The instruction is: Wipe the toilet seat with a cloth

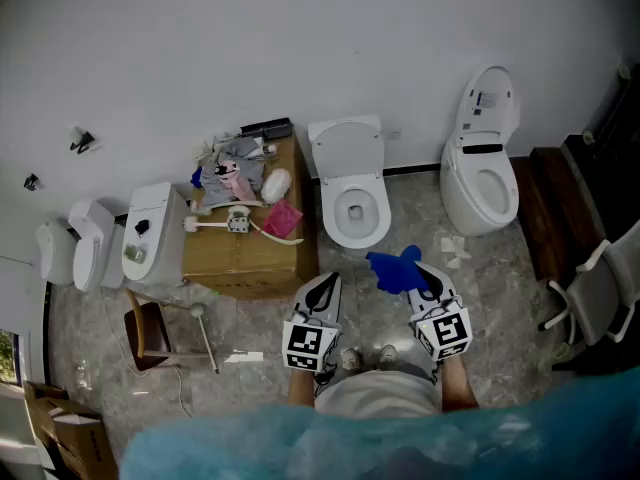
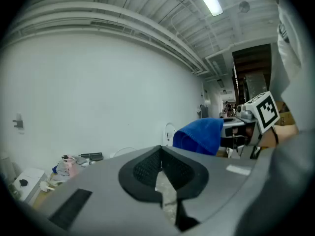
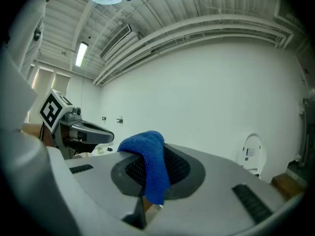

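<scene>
In the head view the person's hands are hidden under the marker cubes, and only short lengths of bare forearm show behind them. Both tools are held low and close to the body, side by side and pointing forward at the white toilet (image 1: 352,183) straight ahead. Its lid stands up against the wall and the toilet seat (image 1: 332,213) is down. The left gripper (image 1: 327,283) points at the floor in front of the bowl. Its own view shows its jaws drawn together at the tips with nothing between them, only a thin sliver of floor showing lower down. The right gripper (image 1: 425,273) has its jaws pinched on a blue cloth (image 1: 395,270), which bunches out ahead of the tips toward the left. The cloth hangs above the floor, near the toilet's front but well clear of the seat. The right gripper view shows what the head view cannot: the cloth is draped over the tips and hangs down between the pads, covering the point where they meet. That view also catches the upright lid of a second toilet (image 3: 251,154), while the seat to be wiped lies out of its sight. The left gripper view shows the cloth from the side and a cluttered wooden cabinet (image 2: 59,173) low at the left, its items too small to name.
</scene>
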Available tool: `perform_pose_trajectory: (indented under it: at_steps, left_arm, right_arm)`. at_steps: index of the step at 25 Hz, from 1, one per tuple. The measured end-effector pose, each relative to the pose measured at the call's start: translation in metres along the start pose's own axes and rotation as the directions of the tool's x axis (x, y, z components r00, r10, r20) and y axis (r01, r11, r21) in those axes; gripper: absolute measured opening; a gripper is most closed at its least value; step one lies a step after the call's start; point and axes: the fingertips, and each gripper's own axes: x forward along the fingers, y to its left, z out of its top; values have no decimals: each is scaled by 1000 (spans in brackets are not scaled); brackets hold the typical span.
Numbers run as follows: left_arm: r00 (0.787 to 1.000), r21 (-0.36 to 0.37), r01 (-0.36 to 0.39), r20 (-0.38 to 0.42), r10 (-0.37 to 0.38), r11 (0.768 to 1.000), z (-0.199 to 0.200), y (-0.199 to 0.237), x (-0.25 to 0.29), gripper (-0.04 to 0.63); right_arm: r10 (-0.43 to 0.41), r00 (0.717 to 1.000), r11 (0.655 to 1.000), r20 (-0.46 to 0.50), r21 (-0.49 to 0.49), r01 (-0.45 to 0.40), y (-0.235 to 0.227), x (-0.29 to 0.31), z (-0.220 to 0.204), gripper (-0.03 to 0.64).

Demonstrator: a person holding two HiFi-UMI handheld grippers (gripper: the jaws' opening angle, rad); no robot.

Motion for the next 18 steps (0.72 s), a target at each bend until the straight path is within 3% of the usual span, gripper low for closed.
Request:
perform_pose_trajectory:
  at_steps: [18]
  left_arm:
    - [997, 35, -73, 2, 73, 997, 6, -38, 41, 11]
  right_arm:
    - [77, 997, 997, 18, 1, -77, -59, -7, -11, 18]
